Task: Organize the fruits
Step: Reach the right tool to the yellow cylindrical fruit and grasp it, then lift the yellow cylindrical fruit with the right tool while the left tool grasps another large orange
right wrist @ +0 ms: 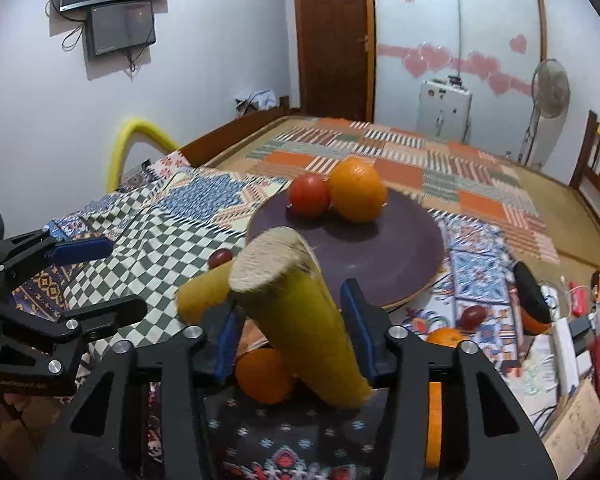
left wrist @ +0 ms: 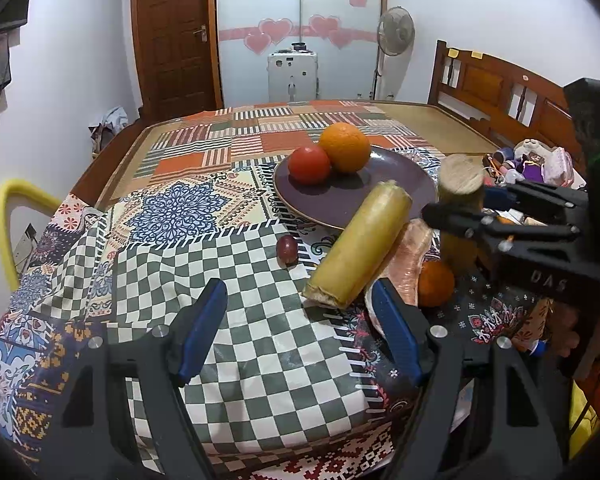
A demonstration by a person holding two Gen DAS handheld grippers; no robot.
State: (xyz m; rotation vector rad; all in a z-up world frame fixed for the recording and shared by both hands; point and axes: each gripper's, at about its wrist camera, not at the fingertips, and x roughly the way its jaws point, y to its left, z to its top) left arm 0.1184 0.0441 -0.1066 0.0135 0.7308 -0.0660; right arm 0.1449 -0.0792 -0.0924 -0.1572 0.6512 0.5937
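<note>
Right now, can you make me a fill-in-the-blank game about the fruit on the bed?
1. The orange and the tomato sit on the purple ____.
2. The right hand-held gripper is closed on a yellow ____ piece.
3. Nothing is between the blue pads of the ____ hand-held gripper.
4. The grape lies on the ____ cloth, off the plate.

Missing words: plate; sugarcane; left; checkered
</note>
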